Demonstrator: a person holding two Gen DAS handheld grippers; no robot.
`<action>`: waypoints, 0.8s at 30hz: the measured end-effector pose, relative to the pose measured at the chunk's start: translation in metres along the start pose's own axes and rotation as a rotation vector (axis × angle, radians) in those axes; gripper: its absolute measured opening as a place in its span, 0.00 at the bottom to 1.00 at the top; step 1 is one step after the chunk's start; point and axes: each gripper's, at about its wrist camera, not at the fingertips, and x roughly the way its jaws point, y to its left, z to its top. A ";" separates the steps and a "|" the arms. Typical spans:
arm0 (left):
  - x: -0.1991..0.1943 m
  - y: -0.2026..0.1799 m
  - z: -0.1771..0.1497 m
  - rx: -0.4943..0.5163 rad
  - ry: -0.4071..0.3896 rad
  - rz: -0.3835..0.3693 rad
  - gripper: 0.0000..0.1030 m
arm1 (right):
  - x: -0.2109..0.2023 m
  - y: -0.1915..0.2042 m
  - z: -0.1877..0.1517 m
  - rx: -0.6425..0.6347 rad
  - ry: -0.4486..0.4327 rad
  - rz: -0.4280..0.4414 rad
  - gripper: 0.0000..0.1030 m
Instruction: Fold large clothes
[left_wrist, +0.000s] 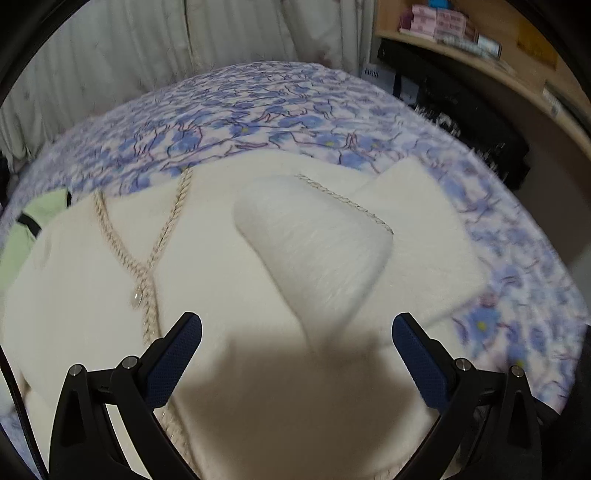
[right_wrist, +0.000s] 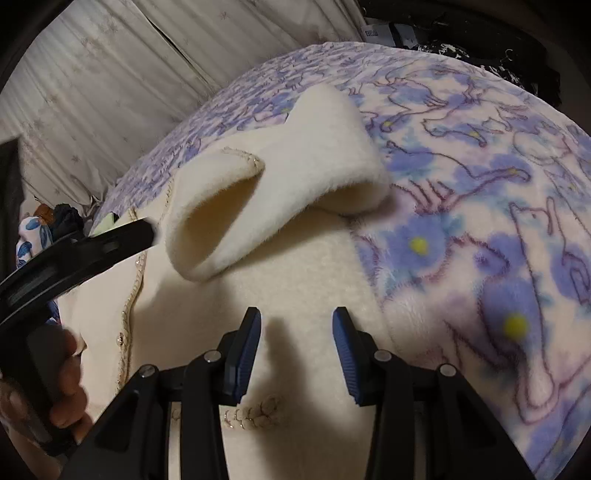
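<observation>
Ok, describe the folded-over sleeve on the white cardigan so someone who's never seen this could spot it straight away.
Start at the bed's blue floral blanket, then find the cream fleece cardigan spread on it. The sleeve lies doubled back across the cardigan's body, bulging in a hollow loop. Unlike the flat front panels with the braided trim, it stands raised, its cuff edged with a thin cord.

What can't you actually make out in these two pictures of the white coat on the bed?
- Coat hem: left view, cut off by the bottom edge and hidden by the left tool.
- Shelf boxes: left view, print too small and blurred to read.
- Pile by the curtain: right view, too small to identify.
- Coat's far side: right view, hidden by the curled sleeve.
</observation>
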 end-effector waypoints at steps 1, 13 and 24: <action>0.008 -0.009 0.003 0.024 0.009 0.022 0.99 | 0.001 0.001 -0.001 -0.006 -0.003 -0.004 0.39; -0.002 0.020 0.041 0.038 -0.066 0.152 0.08 | 0.004 0.001 -0.008 -0.036 -0.027 -0.010 0.40; -0.004 0.190 -0.046 -0.341 0.079 -0.001 0.62 | 0.006 0.013 -0.013 -0.097 -0.029 -0.031 0.51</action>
